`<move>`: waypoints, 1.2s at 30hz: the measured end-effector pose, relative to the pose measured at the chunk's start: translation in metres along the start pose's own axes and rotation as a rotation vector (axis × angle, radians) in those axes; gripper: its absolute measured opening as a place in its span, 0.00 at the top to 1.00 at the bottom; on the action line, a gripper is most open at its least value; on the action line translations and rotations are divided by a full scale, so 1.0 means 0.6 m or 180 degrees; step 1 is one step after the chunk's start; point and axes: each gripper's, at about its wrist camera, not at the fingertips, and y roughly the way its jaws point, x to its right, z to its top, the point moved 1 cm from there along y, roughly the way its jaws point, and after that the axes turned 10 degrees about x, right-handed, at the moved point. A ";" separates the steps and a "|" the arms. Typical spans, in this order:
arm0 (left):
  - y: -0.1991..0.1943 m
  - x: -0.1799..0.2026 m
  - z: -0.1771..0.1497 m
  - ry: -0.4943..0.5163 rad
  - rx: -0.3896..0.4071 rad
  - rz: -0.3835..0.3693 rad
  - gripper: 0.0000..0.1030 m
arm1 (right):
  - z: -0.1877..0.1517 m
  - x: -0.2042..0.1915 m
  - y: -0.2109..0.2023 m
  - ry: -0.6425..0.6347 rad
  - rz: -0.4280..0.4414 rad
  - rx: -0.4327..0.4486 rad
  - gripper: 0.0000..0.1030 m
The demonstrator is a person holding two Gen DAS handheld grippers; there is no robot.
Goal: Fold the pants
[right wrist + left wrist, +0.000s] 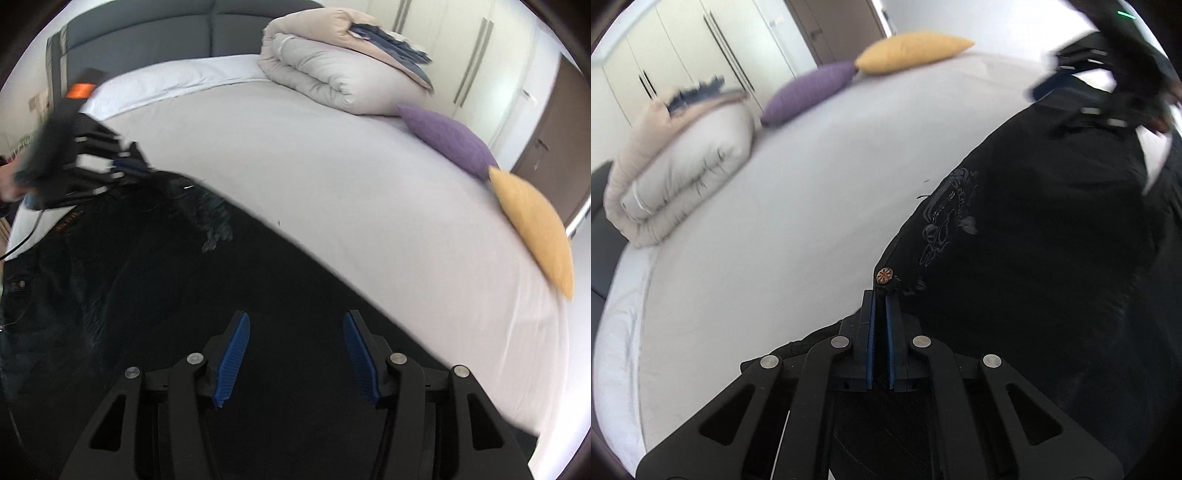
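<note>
left tool (880,295) pinches the black denim pants (1034,258) by a thin edge that may slip; right tool (297,354) hovers half-wide, empty.

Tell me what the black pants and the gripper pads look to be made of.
Black pants: probably denim, matte; a metal rivet and pale embroidery suggest jeans. Pads: blue, ribbed across the face, likely rubber or soft plastic, though that can't be confirmed.

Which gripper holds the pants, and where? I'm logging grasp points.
The left gripper is shut on the black pants at a corner of the edge, beside the metal button. The right gripper is open, holding nothing.
</note>
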 end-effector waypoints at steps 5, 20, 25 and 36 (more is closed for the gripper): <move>-0.081 0.040 -0.013 0.0001 0.0200 0.0064 0.98 | 0.031 -0.023 0.062 -0.0433 0.0006 -0.0205 0.46; -0.151 0.070 -0.010 -0.0287 0.0307 0.0068 0.98 | 0.031 -0.041 0.060 -0.0224 0.0159 -0.0404 0.97; -0.211 0.077 -0.020 -0.0372 0.0386 0.0089 0.98 | 0.033 -0.080 -0.009 -0.0014 0.0270 -0.0087 0.97; -0.329 0.177 -0.135 -0.0328 0.0112 -0.0109 0.98 | -0.113 -0.314 -0.119 -0.1670 -0.0355 -0.0127 0.97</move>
